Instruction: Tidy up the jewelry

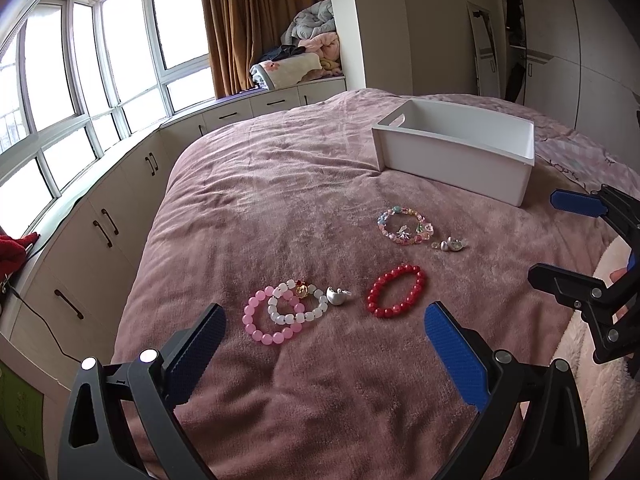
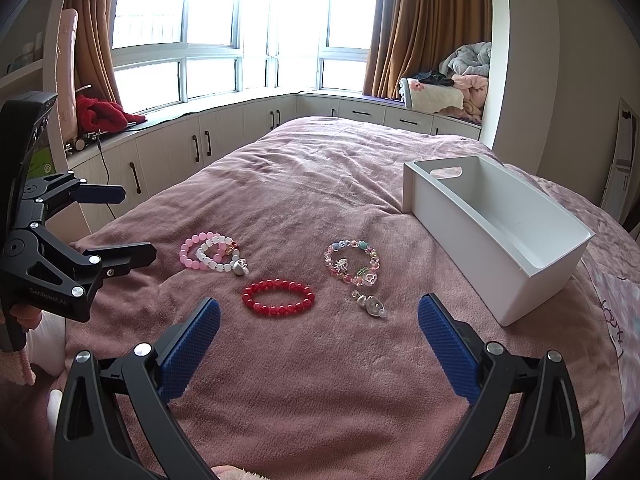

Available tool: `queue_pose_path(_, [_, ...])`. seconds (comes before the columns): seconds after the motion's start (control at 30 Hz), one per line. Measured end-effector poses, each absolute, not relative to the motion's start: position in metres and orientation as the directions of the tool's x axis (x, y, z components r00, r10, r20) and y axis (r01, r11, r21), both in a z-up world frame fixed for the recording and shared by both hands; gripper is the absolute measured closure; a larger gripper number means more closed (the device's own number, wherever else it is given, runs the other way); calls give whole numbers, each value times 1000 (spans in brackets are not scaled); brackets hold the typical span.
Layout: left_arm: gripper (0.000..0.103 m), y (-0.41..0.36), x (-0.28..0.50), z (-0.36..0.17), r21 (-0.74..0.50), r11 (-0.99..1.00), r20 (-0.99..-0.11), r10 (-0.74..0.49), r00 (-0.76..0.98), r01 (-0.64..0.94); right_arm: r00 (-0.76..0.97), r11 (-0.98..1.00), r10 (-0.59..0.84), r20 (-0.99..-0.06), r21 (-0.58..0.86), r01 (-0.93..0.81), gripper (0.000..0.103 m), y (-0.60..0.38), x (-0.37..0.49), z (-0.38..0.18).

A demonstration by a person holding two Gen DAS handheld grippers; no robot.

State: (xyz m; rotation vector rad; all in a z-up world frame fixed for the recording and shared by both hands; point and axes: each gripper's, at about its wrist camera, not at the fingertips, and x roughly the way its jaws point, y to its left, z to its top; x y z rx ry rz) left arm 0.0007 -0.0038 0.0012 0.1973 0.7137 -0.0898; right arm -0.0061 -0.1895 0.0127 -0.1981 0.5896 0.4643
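Observation:
Several pieces of jewelry lie on the mauve blanket. A pink bead bracelet overlaps a white bead bracelet, with a silver charm beside them. To their right lies a red bead bracelet. Beyond it are a pastel charm bracelet and small silver pieces. A white bin stands behind, with nothing visible inside. My left gripper hovers open near the pink bracelet. My right gripper hovers open before the red bracelet.
The bed's left edge drops toward low white cabinets under the bay window. A red cloth and a cable lie on the sill. Folded bedding is piled at the back. A fleecy sleeve shows behind the right gripper.

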Motion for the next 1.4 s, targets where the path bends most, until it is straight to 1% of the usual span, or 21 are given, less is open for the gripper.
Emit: queue_pose_path(1.4, [2, -1, 1, 6, 127, 981, -652, -29, 758, 147, 733, 878, 364, -574, -50, -476, 5, -187, -7, 15])
